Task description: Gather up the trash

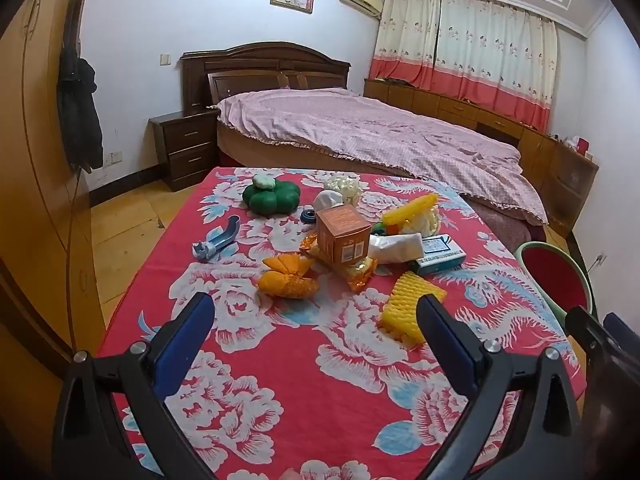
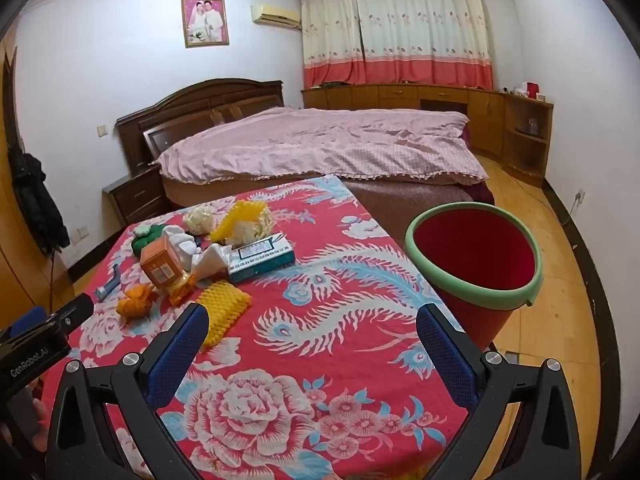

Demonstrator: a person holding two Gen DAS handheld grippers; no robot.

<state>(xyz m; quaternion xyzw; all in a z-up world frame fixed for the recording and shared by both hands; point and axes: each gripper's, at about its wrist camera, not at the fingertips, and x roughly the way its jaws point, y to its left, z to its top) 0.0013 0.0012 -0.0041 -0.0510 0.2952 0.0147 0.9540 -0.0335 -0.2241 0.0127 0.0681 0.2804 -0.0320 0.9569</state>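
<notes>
A table draped in a red floral cloth stands in a bedroom, with a bed under a pink cover beyond its far edge. The left gripper hangs over the near part of the cloth, its blue-padded jaws wide apart with nothing between them. The right gripper hangs likewise over the cloth's near right part, jaws spread and empty.

The trash lies in a loose cluster toward the far middle of the table. An orange carton stands tilted on a crinkled gold wrapper. Near left of it lies an orange crumpled wrapper; near right, a yellow foam net sleeve, the piece closest to the left gripper's right finger. A white crumpled bag lies right of the carton, touching a teal and white flat box. Behind these lie a second yellow foam net over white foam netting, and further back another white foam net. A green pumpkin-shaped object sits at the far left, and a blue plastic tool lies apart on the left side.

A red bucket with a green rim stands just off the table's right edge, its mouth tilted toward the table and its inside bare.
</notes>
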